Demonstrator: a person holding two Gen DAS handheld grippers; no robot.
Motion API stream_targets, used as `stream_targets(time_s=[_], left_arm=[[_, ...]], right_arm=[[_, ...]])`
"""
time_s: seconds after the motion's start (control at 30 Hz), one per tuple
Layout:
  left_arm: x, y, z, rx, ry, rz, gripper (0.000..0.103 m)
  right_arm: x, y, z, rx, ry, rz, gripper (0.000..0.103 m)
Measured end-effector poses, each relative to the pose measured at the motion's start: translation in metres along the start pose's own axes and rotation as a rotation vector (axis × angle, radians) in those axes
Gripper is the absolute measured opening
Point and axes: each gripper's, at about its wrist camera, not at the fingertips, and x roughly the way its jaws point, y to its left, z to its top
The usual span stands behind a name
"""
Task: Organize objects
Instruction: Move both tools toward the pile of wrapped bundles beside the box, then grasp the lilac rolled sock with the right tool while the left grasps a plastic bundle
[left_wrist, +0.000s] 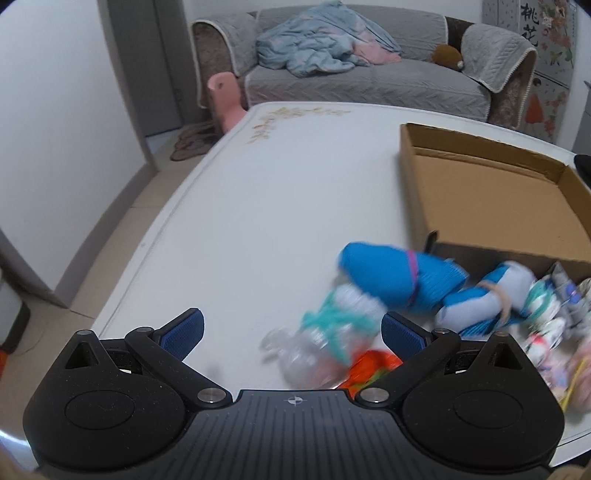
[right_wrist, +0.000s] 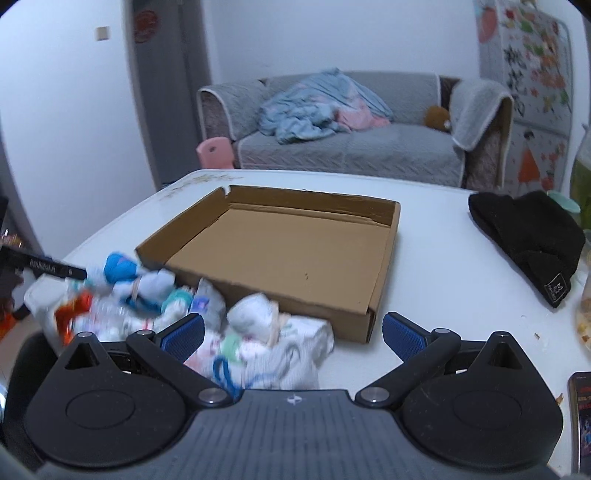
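In the left wrist view, the left gripper (left_wrist: 292, 332) is seen with its jaws spread wide, nothing clamped. A blurred clear bottle (left_wrist: 325, 332) lies between the pads at lower centre, and blue rolled socks (left_wrist: 391, 273) lie just beyond it. The cardboard box (left_wrist: 491, 206) is found at the right, on the white table (left_wrist: 277, 177).

In the right wrist view, the right gripper (right_wrist: 293, 332) is likewise held apart, empty. A heap of socks (right_wrist: 258, 325) is piled at lower left against the box (right_wrist: 295, 251). A black hat (right_wrist: 532, 236) rests at the right.
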Motion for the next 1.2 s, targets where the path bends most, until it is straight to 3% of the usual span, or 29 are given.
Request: stream_targets(time_s=[0.2,0.5,0.67,0.77,0.9,1.07,1.1,1.13,1.2], left_arm=[[0.012,0.005,-0.012,0.008,0.007,-0.009,0.102],[0.036,0.008,-0.003,0.012,0.033,-0.086,0.102],[0.048,0.007,-0.003,0.032,0.045,-0.116,0.102],[0.056,0.007,-0.001,0.040,0.058,-0.137,0.102],[0.059,0.007,0.002,0.061,0.052,-0.163,0.102],[0.056,0.004,0.005,0.073,0.024,-0.209,0.079],[0.055,0.004,0.005,0.078,0.018,-0.214,0.068],[0.053,0.005,0.006,0.078,0.013,-0.223,0.049],[0.051,0.006,0.007,0.071,0.013,-0.240,0.048]], right_arm=[[-0.001,0.007,-0.032,-0.084,0.040,0.039,0.103],[0.017,0.003,-0.052,0.025,0.101,0.031,0.102],[0.026,0.007,-0.060,0.024,0.132,-0.007,0.101],[0.026,0.006,-0.061,0.028,0.137,-0.023,0.087],[0.026,0.009,-0.061,-0.006,0.148,-0.048,0.080],[0.021,0.005,-0.061,0.009,0.137,-0.075,0.058],[0.019,0.004,-0.061,0.013,0.137,-0.071,0.058],[0.018,0.003,-0.061,0.018,0.136,-0.069,0.058],[0.017,0.002,-0.061,0.021,0.135,-0.070,0.058]])
